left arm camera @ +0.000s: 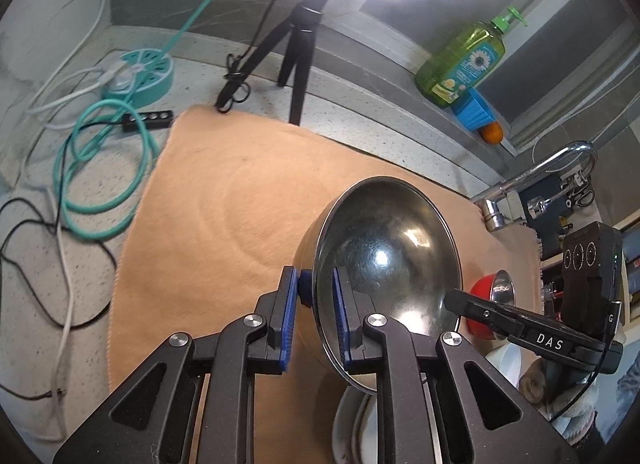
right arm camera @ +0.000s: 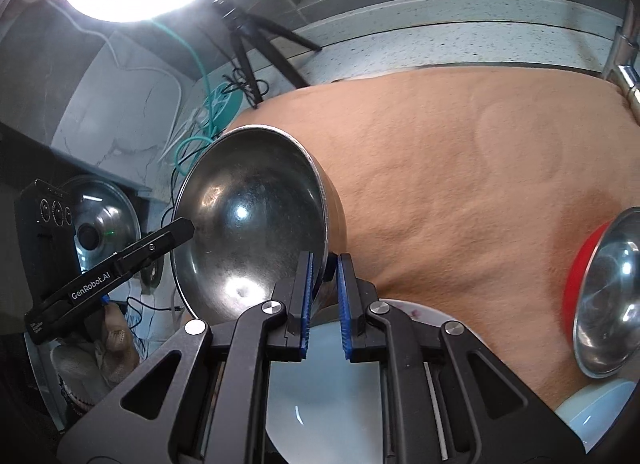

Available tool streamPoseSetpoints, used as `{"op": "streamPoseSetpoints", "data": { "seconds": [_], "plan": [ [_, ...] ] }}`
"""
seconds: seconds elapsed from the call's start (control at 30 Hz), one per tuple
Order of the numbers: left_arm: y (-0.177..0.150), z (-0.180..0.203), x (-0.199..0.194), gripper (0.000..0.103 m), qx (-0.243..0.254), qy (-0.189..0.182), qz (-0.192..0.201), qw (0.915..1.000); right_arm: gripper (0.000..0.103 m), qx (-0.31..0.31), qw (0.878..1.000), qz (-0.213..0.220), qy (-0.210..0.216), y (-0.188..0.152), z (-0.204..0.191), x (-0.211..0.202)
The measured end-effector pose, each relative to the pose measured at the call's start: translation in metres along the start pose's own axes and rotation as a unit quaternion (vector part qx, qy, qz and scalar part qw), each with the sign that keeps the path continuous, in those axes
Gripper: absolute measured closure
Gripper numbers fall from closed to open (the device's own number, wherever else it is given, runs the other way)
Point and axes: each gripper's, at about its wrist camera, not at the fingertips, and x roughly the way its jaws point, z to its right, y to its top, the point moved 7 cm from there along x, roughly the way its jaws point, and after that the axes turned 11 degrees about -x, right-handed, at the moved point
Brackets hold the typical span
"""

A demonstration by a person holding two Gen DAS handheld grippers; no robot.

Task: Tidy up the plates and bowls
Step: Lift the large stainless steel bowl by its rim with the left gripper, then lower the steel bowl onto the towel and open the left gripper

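Observation:
A large steel bowl (left arm camera: 386, 264) is held tilted in the air above the orange cloth (left arm camera: 240, 203). My left gripper (left arm camera: 314, 316) is shut on its rim. My right gripper (right arm camera: 324, 300) is shut on the opposite rim of the same bowl (right arm camera: 248, 232). Each gripper's fingertip shows in the other's view, the right one (left arm camera: 460, 300) and the left one (right arm camera: 182, 229). A white plate (right arm camera: 320, 392) lies just under the bowl. A red bowl with a steel inside (right arm camera: 608, 296) stands to the right, also in the left wrist view (left arm camera: 494, 300).
A ring light on a black tripod (left arm camera: 296, 51) stands at the back of the cloth. Teal and black cables (left arm camera: 100, 167) lie on the counter to the left. A faucet (left arm camera: 536, 175), a green soap bottle (left arm camera: 464, 63) and another white dish (right arm camera: 596, 404) are on the right.

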Motion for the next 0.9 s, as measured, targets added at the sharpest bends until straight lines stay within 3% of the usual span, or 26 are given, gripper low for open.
{"op": "streamPoseSetpoints", "data": {
  "seconds": [0.5, 0.9],
  "plan": [
    [0.008, 0.042, 0.043, 0.087, 0.029, -0.010, -0.030, 0.9991, 0.091, 0.049, 0.998, 0.005, -0.029, 0.002, 0.055, -0.006],
    [0.006, 0.051, 0.062, 0.087, 0.035, -0.004, -0.047, 0.9983, 0.090, 0.064, 0.997, 0.000, -0.034, -0.004, 0.072, -0.009]
  ]
}}
